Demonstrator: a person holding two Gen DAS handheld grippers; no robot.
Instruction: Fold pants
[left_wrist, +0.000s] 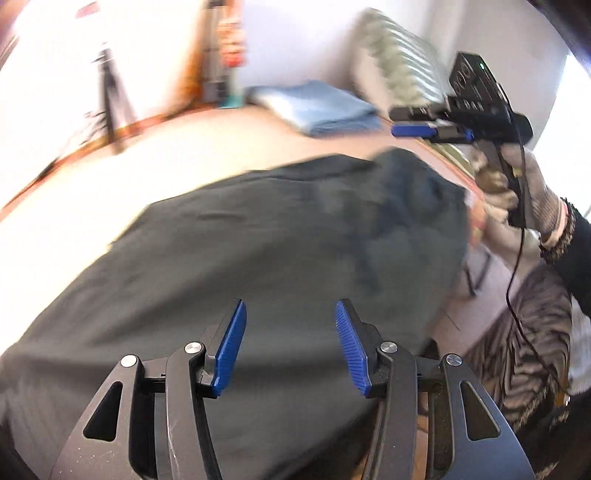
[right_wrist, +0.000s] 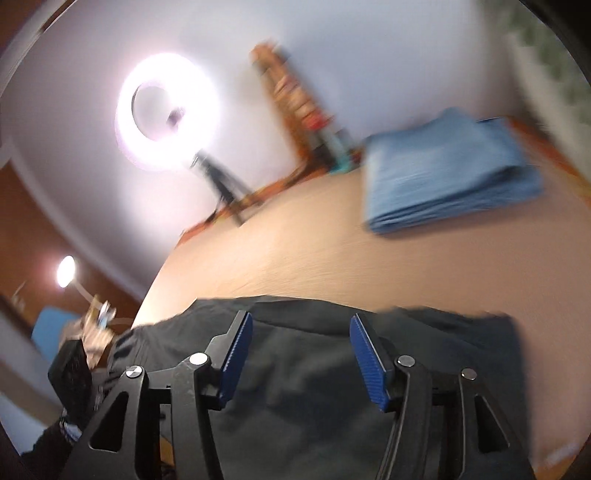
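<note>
Nearest in the left wrist view, the left gripper (left_wrist: 291, 345) hangs over the dark pants (left_wrist: 236, 258) with its blue pads spread wide and nothing between them; the cloth passes beneath the fingers, though whether they touch it cannot be told. The pants lie spread across the light tan table (left_wrist: 110, 177), one end bunched and raised toward the right side of that view. In the right wrist view the right gripper (right_wrist: 301, 360) is likewise released, its pads (right_wrist: 371, 367) parted above the same dark pants (right_wrist: 314, 387) (the fabric fills the lower part of that view, its far edge running across the table (right_wrist: 295, 258)). Seen from the left camera, the right gripper (left_wrist: 417, 130) sits above and beyond the bunched end, held in a gloved hand (left_wrist: 524, 192), a black cable hanging from it; its fingertips look close together from this side angle, but blur hides the gap. Farther back on the table lies a folded blue cloth (right_wrist: 447, 173); beyond it, a lit ring light (right_wrist: 166, 110) on a stand against the pale wall.
</note>
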